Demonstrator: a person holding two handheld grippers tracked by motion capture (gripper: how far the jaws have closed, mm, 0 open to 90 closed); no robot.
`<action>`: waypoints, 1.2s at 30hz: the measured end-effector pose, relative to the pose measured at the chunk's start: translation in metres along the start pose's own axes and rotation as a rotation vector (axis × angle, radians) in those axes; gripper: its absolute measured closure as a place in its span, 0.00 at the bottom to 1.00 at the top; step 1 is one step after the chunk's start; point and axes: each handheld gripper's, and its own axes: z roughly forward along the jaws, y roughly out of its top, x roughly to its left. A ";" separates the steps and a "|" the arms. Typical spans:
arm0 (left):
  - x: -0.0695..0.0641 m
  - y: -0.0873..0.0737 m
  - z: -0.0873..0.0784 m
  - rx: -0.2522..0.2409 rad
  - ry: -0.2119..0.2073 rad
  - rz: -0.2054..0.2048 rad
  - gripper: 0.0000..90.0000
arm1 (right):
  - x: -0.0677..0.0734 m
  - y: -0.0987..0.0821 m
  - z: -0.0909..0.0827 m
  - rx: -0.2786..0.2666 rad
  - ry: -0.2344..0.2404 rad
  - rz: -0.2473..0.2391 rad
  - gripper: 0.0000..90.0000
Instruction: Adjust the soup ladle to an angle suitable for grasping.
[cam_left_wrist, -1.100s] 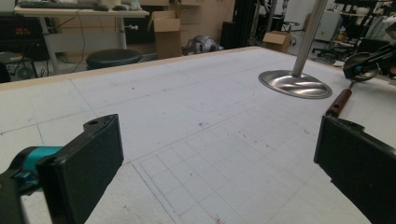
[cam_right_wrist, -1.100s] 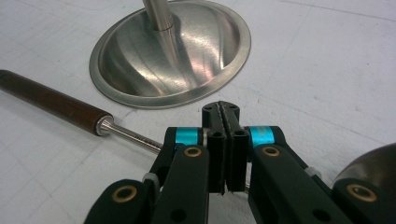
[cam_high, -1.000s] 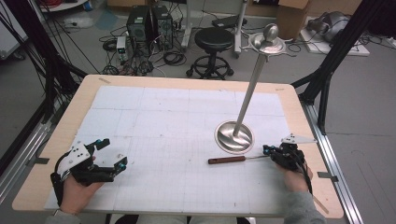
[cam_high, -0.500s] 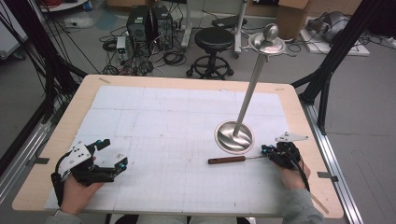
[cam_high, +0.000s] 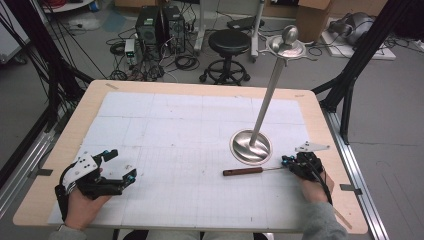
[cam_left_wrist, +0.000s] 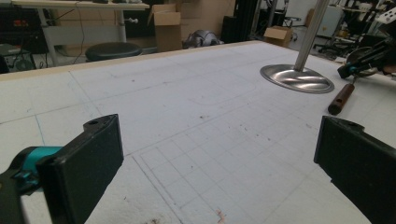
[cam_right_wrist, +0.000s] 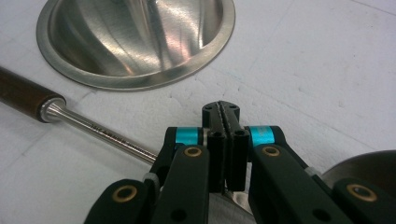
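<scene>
Now the right gripper (cam_high: 292, 163), jaws pressed together, seems to pinch the edge of the ladle's (cam_high: 250, 171) bowl just right of the stand base (cam_high: 251, 148), its handle lying in front of the base, while the left gripper (cam_high: 120, 172) rests wide open, far left.

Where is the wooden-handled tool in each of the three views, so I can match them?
High view: wooden-handled tool lies lower right of centre, in front of the stand's round steel base.
Left gripper view: far right, upper part, right of that base.
Right gripper view: left edge, shaft running toward the jaws, below the base.
Shared landmark: the base.
</scene>
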 end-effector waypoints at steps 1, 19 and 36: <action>0.000 0.000 0.000 0.001 0.001 0.000 0.02 | 0.000 0.000 0.000 0.003 -0.002 0.002 0.99; 0.000 0.000 0.000 0.006 -0.005 0.000 0.02 | 0.001 0.001 -0.005 0.050 -0.041 0.009 1.00; 0.000 0.000 0.000 0.008 -0.003 0.000 0.02 | 0.004 -0.004 -0.013 0.071 -0.005 0.070 1.00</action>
